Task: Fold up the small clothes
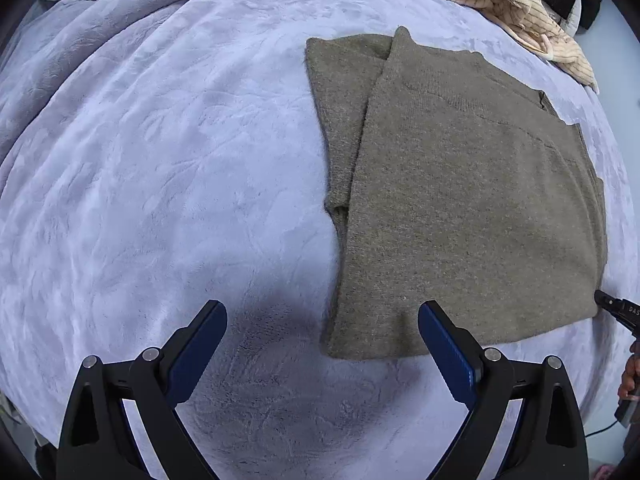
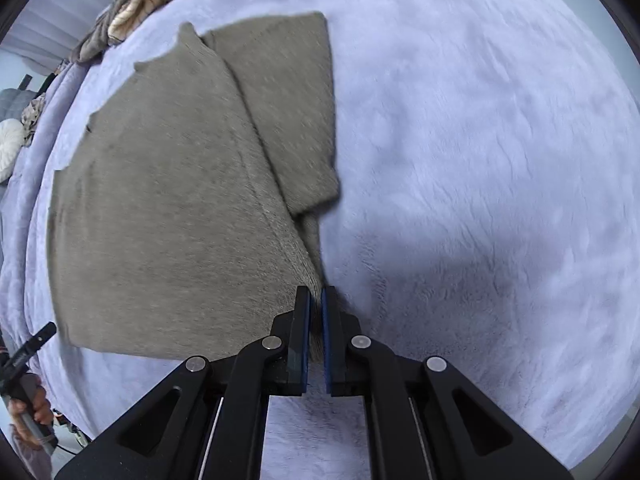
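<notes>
Your right gripper (image 2: 316,304) is clenched on the near corner of the grey-green sweater (image 2: 160,208) lying ahead on the bed (image 2: 480,160), your left gripper (image 1: 322,332) released beside its hem, so a one-sided pull could skew the fold

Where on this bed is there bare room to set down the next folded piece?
Bare lavender blanket stretches wide beside the olive knit garment, on its folded-sleeve side. The far edge is crowded: a cream striped garment is heaped there. The right gripper, jaws shut on a garment corner, occupies the near edge; the left gripper hangs open there.
</notes>
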